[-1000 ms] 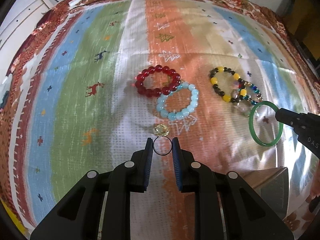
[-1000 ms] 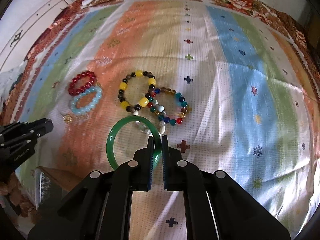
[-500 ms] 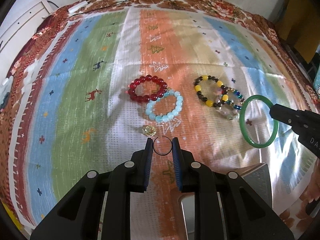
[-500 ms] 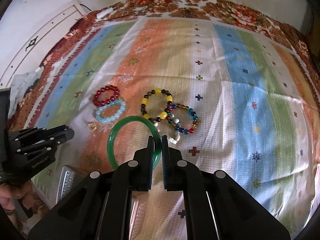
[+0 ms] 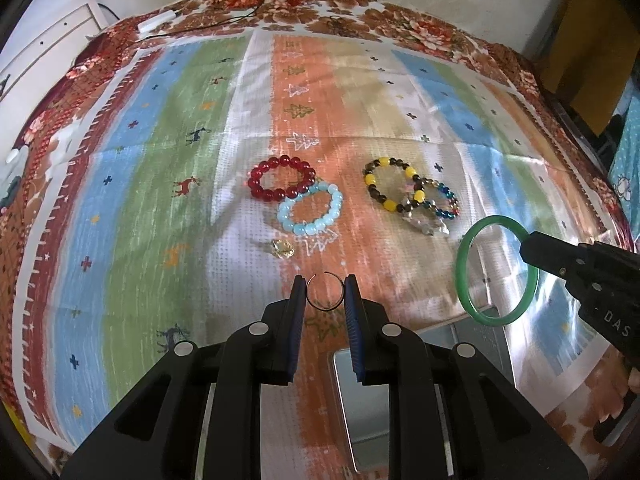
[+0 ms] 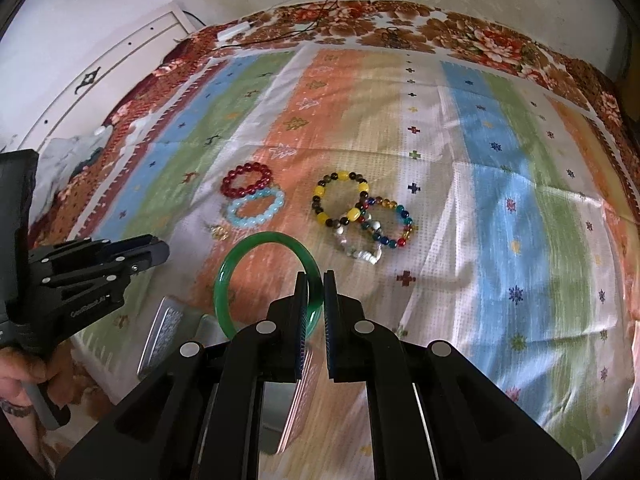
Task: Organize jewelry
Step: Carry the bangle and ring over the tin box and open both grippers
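Observation:
My left gripper (image 5: 325,292) is shut on a thin dark ring (image 5: 324,309) and holds it above the striped cloth. My right gripper (image 6: 315,292) is shut on a green bangle (image 6: 240,258), also seen in the left wrist view (image 5: 463,276). On the cloth lie a red bead bracelet (image 5: 256,182), a light blue bead bracelet (image 5: 336,208), a yellow-and-dark bead bracelet (image 5: 370,179), a multicolour bead bracelet (image 5: 450,200), a clear bead piece (image 5: 428,227) and a small gold trinket (image 5: 282,248).
A metal tin with its lid open (image 5: 368,400) sits below both grippers at the cloth's near edge; it also shows in the right wrist view (image 6: 160,336). A white cabinet (image 6: 100,80) stands at the left, and cables (image 5: 248,16) lie at the far edge.
Both grippers have pulled back and up from the cloth with the ring and the bangle. The tin below has come into view. The jewelry on the cloth has not moved.

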Motion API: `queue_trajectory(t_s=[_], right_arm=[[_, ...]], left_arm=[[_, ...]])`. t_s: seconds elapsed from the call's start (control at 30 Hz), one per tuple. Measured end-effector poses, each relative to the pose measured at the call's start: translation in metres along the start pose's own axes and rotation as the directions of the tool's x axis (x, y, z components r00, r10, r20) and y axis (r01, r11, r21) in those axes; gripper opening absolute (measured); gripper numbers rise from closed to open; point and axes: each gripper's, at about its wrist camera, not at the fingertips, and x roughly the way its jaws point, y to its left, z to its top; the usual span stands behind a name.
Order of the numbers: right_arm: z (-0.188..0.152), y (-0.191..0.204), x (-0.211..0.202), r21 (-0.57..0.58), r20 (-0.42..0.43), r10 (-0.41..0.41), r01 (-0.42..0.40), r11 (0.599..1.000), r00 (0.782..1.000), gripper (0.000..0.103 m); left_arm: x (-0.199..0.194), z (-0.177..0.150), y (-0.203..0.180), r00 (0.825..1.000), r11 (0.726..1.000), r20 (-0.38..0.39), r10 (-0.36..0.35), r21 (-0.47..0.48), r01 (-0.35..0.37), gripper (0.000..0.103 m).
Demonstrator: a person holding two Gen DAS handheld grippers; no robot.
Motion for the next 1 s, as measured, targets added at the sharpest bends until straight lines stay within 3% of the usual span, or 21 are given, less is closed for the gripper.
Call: queue_trajectory(t_s=[0.67,1.0], right_arm=[[-0.053,0.023,-0.016,-0.042,-0.016,0.007,-0.008,0.999,1.000,0.009],[-0.056,0.027,-0.014,-0.056,-0.015,-0.001,0.001,0.998,1.000,0.009]], left_arm=[[-0.031,-0.059,-0.027,0.999,0.997,0.037,-0.008,0.073,0.005,0.019],[-0.031,-0.065,-0.026,0.999,0.997,0.046,0.005,0.078,-0.008,0.019]])
